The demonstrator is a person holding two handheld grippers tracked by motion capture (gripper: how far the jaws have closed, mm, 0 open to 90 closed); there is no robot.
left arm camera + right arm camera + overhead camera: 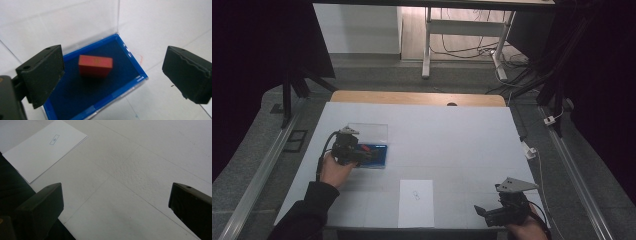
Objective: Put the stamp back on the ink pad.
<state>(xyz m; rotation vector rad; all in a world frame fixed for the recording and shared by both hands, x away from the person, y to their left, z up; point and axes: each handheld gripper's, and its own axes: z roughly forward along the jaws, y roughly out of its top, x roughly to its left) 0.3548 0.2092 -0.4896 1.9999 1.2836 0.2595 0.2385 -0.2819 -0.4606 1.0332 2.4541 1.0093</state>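
A small red block (pixel 95 66) lay flat on the dark blue lining of a shallow blue tray (pixel 130 58), a little toward the tray's far end, touching neither wall that could be seen. It sat just beyond and between the two black jaws of the left gripper (pixel 112 75), closer to the jaw on the left of that gripper's view than to the other. Those jaws stood wide apart, with nothing pressed between them and the block untouched. A clear plastic lid (pixel 75 25) rose upright from the far edge of the tray, hinged open behind the block. Seen from above, the left gripper (pixel 367 154) hung over the near left part of the tray (pixel 379 152), held by the person's left hand (pixel 334 170) in a dark sleeve, a cable looping off its back. The tray rested on a white table cover (pixel 452 135), well to the left of the right gripper (pixel 492 210). That one sat low at the near right corner of the table, its jaws likewise spread wide over bare cover, gripping nothing. Between the two grippers, nearer the right one, lay a white sheet of paper (pixel 416 202) with a small printed mark at its middle; in the right gripper view the same sheet (pixel 42 150) lay ahead and to the left of the jaws.
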